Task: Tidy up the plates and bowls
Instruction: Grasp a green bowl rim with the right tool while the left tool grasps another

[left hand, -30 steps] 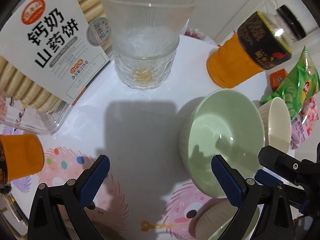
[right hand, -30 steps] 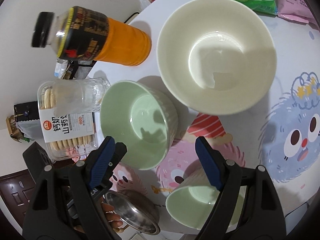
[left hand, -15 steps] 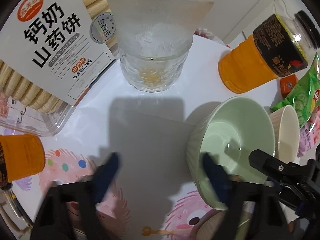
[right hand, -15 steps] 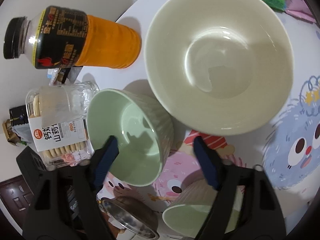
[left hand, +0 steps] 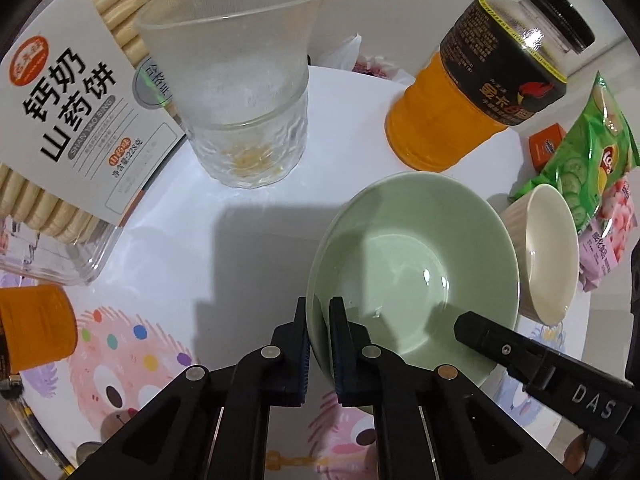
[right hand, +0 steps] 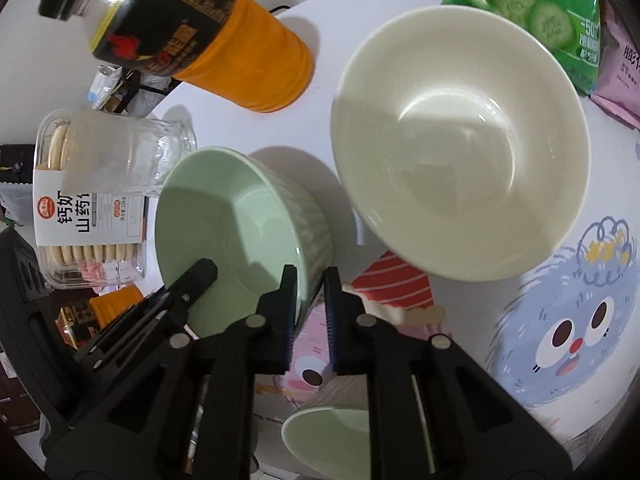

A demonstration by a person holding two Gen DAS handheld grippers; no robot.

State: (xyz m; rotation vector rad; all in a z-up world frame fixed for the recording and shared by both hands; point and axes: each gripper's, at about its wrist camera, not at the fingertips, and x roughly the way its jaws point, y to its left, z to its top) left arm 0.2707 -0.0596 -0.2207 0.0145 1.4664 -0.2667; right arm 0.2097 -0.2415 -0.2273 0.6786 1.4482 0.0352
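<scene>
White table (left hand: 248,248) with cartoon monster prints fills both views. Cream bowl (right hand: 460,140), biggest dish, sits at 1 o'clock in the right wrist view, upright, empty; in the left wrist view it shows at 3 o'clock, just beside the green bowl (left hand: 416,276). Green bowl sits centre-right in the left view, at 9 o'clock of the cream bowl in the right view, ribbed outside, empty. Biscuit box (left hand: 60,132) at 10 o'clock, clear plastic, white label. Orange drink bottle (left hand: 480,92) at 1 o'clock, black cap, upright. Glass tumbler (left hand: 244,100) at 12 o'clock, touching the biscuit box visually, yellowish bits at its bottom. Green chip bag (left hand: 584,160) at 3 o'clock, pink packet under it. Second small green bowl (right hand: 332,440) at 6 o'clock in the right view, partly hidden. Left gripper (left hand: 319,312) jaws have just been closing, now clamped on the green bowl's near rim, one pad inside, one outside. Right gripper (right hand: 311,284) jaws likewise just closing, pinching the same bowl's opposite wall.
</scene>
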